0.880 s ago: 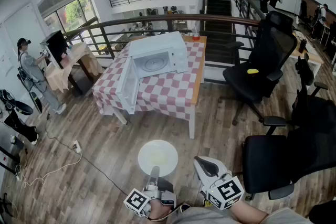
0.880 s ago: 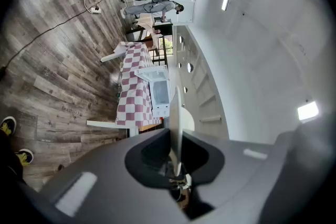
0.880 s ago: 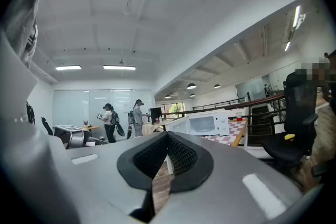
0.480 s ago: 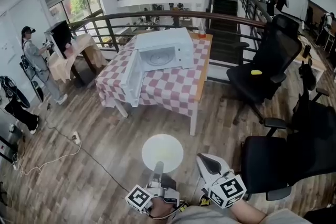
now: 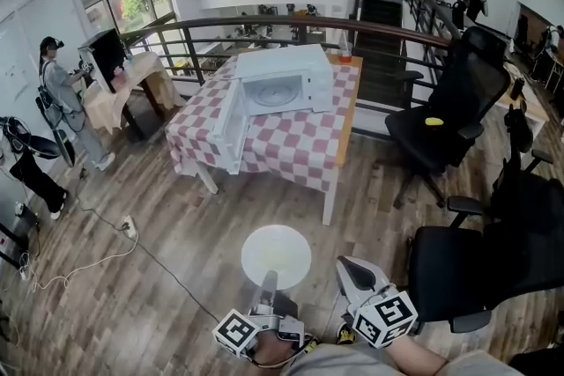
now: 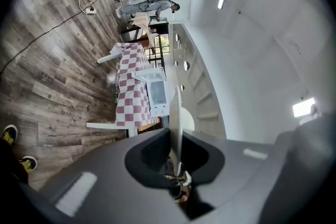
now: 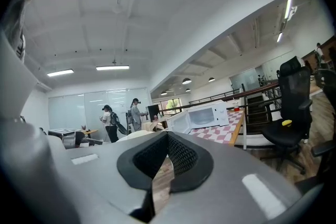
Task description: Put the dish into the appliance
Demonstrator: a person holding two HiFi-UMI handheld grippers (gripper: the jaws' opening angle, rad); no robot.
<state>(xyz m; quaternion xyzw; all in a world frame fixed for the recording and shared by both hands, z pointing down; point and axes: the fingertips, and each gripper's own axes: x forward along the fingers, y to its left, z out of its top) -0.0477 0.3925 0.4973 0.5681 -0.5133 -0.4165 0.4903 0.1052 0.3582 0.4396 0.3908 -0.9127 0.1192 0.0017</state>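
A round white dish (image 5: 276, 255) hangs flat over the wooden floor in the head view, with my left gripper (image 5: 268, 281) shut on its near rim. In the left gripper view the dish (image 6: 176, 118) shows edge-on, pinched between the jaws of the left gripper (image 6: 176, 165). The white microwave (image 5: 280, 85) stands on the checked table (image 5: 300, 145) well ahead, its door (image 5: 226, 126) swung open to the left. It also shows small in both gripper views as the microwave (image 6: 157, 93) and the microwave (image 7: 203, 115). My right gripper (image 5: 352, 271) is beside the dish, shut and empty, and the right gripper (image 7: 157, 178) has its pads together.
Two black office chairs (image 5: 438, 123) (image 5: 489, 264) stand to the right. A dark railing (image 5: 264, 24) runs behind the table. A white cable (image 5: 97, 264) and a socket strip lie on the floor at left, where a person (image 5: 60, 106) stands by another covered table.
The view has moved a little nearer the table, so the microwave looks slightly larger. The dish stays in my left gripper and both grippers keep their pose.
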